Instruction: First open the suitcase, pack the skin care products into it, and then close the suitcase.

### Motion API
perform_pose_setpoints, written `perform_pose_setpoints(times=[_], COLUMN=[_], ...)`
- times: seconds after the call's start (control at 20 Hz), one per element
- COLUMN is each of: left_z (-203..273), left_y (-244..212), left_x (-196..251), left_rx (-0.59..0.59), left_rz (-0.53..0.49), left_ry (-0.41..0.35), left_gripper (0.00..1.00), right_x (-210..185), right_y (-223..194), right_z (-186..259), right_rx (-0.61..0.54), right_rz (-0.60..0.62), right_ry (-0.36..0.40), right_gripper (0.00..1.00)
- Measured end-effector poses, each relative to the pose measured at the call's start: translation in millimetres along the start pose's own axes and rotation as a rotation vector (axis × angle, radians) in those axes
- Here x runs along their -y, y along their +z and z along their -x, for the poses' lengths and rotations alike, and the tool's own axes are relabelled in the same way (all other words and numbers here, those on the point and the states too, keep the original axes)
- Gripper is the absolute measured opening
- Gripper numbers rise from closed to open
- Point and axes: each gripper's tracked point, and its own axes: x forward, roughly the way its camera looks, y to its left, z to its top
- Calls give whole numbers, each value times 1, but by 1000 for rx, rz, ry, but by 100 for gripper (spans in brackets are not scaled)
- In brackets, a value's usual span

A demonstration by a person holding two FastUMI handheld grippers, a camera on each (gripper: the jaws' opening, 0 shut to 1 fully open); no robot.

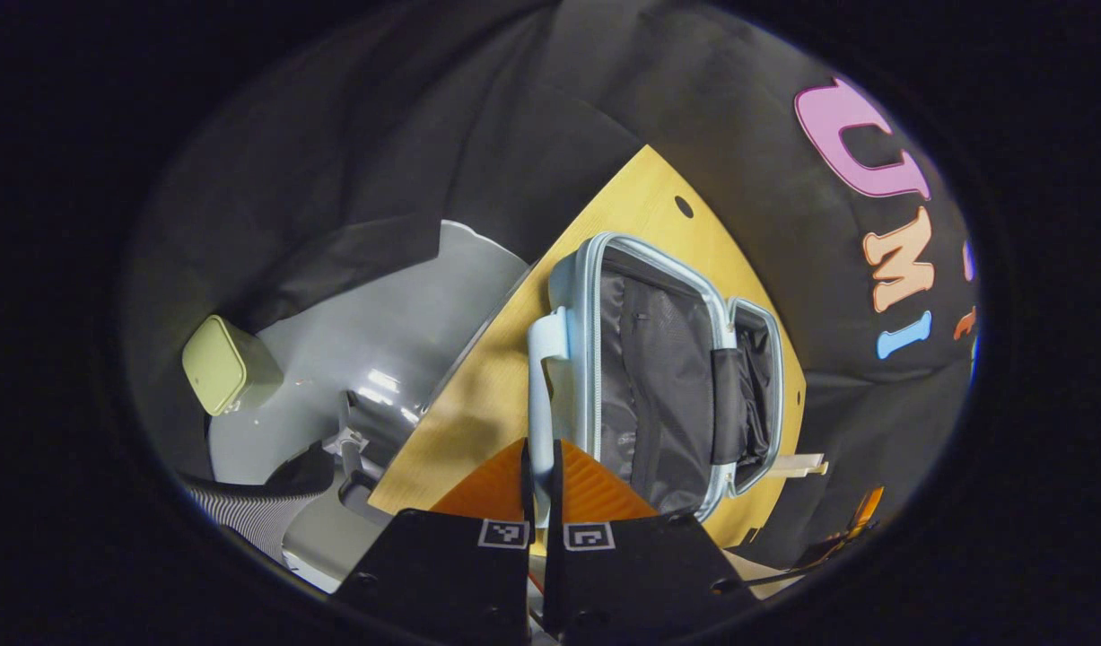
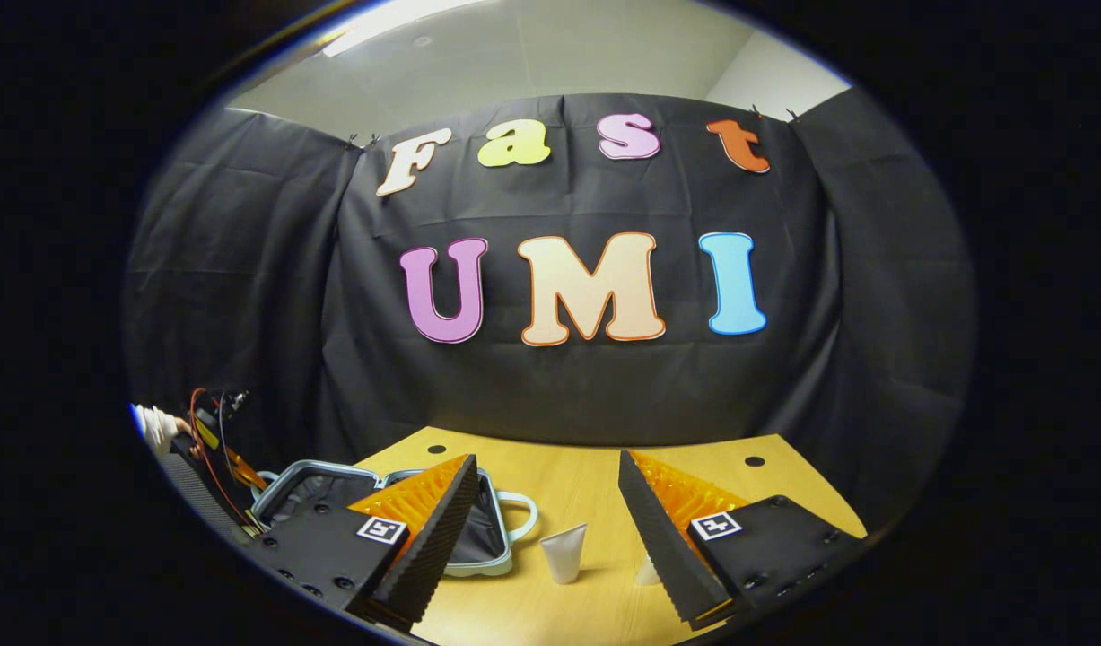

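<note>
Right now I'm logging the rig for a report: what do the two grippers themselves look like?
Each is a two-finger tool. The left gripper has black blocks at its finger bases, each with a small square black-and-white marker. The right gripper has wedge-shaped fingers with ridged inner faces and the same markers. In the right gripper view, red and yellow cables trail from the left gripper.

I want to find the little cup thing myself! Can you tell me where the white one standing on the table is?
Start at the wooden table. On its left lies the open suitcase with a pale blue rim; just right of its looped handle stands the white tube. It is wide at the top and narrow at the bottom, and it stands nearer the suitcase than the other small pale item, which a finger half hides.
</note>
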Motion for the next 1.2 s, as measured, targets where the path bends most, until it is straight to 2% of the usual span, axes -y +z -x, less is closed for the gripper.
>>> perform_pose_setpoints(times=[0.15, 0.3, 0.4, 0.5, 0.65, 0.75, 0.95, 1.2], left_z=[-5, 0, 13, 32, 68, 88, 96, 35], left_y=[0, 2, 8, 25, 46, 51, 5, -75], left_x=[-6, -12, -7, 2, 48, 100, 241, 388], left_rx=[-7, 17, 61, 158, 320, 431, 544, 649], left_rz=[-19, -44, -77, -142, -253, -357, -524, -749], left_ry=[12, 61, 88, 129, 144, 107, -98, -251], left_gripper=[0, 0, 42, 83, 81, 81, 80, 87], right_x=[4, 8, 13, 20, 37, 51, 81, 99], right_y=[0, -6, -10, -14, -22, -29, -50, -90], right_z=[-1, 1, 1, 1, -2, -3, -6, -17], right_rx=[2, -9, -17, -24, -26, -31, -52, -108], right_rz=[7, 19, 19, 15, -11, -16, -18, -26], right_ry=[-12, -17, -19, -25, -35, -49, -68, -29], right_gripper=[99, 99, 100, 100, 99, 99, 99, 98])
